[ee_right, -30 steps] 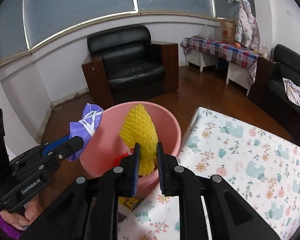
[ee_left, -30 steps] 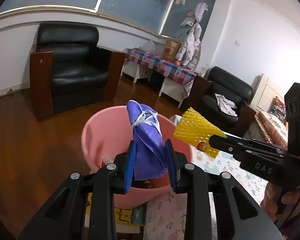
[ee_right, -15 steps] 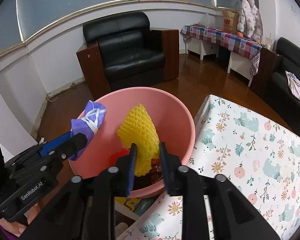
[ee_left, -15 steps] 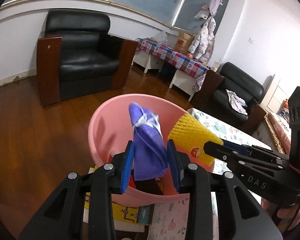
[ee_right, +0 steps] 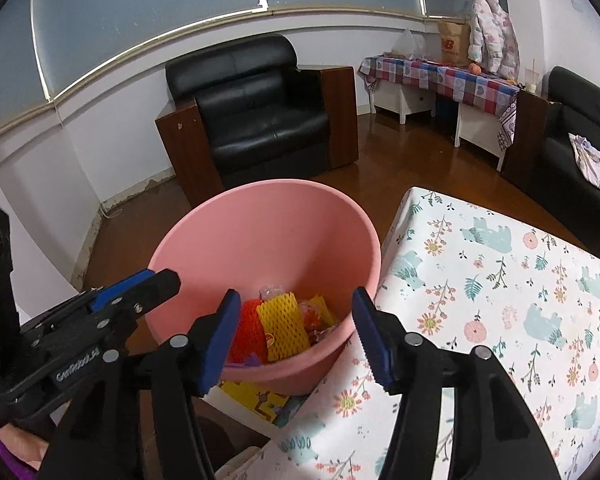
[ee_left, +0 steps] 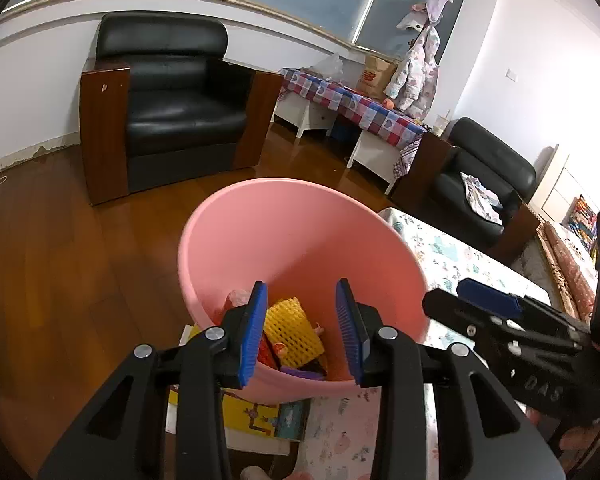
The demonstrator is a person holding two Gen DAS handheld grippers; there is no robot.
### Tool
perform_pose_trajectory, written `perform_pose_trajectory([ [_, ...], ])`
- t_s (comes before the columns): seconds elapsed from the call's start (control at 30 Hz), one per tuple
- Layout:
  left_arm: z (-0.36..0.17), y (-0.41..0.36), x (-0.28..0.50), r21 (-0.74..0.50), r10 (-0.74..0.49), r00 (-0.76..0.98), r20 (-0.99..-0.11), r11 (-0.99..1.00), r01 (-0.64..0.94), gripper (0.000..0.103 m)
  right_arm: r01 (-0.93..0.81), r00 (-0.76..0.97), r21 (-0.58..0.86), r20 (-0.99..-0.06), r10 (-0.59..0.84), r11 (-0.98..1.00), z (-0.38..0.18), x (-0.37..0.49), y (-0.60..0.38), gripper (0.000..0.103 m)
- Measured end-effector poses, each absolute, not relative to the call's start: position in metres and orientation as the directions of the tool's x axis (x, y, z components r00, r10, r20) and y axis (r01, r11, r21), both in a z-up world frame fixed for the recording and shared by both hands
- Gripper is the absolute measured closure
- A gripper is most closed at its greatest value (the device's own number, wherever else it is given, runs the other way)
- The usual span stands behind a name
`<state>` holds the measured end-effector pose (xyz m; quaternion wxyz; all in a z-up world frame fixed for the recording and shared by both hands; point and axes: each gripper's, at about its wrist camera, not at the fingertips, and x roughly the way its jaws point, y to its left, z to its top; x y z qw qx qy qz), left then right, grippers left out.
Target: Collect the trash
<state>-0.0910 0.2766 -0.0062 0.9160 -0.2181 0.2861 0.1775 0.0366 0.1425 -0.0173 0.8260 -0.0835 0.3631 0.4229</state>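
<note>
Grippers, left (ee_left: pixel 302 326) and right (ee_right: pixel 296 334), hang over the pink bin (ee_left: pixel 300 216) beside the table (ee_right: pixel 500 280), jaws just spread wide and empty, releasing yellow foam netting (ee_right: pixel 282 328) among trash inside.

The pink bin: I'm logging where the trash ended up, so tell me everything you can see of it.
The pink bin is a round, smooth, plastic-looking tub, upright with its mouth open. It stands beside the corner of the floral-clothed table, on a yellow printed sheet. Inside lie yellow foam net, an orange-red net and small wrappers. Both grippers hover open at its near rim; whether they touch it is unclear.
</note>
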Motion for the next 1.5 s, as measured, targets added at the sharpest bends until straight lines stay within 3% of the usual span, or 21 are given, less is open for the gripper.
perform_pose_trajectory([
  [0.5, 0.011, 0.222, -0.091, -0.229, 0.236, 0.768, -0.596, 0.866, -0.444, 0.067, -0.735, 0.423, 0.19, -0.622, 0.659, 0.651, -0.004, 0.008, 0.082, 0.031],
  [1.5, 0.016, 0.14, -0.093, -0.129, 0.258, 0.768, -0.586, 0.906, -0.403, 0.067, -0.616, 0.532, 0.24, -0.575, 0.621, 0.75, -0.002, -0.01, -0.02, 0.027],
])
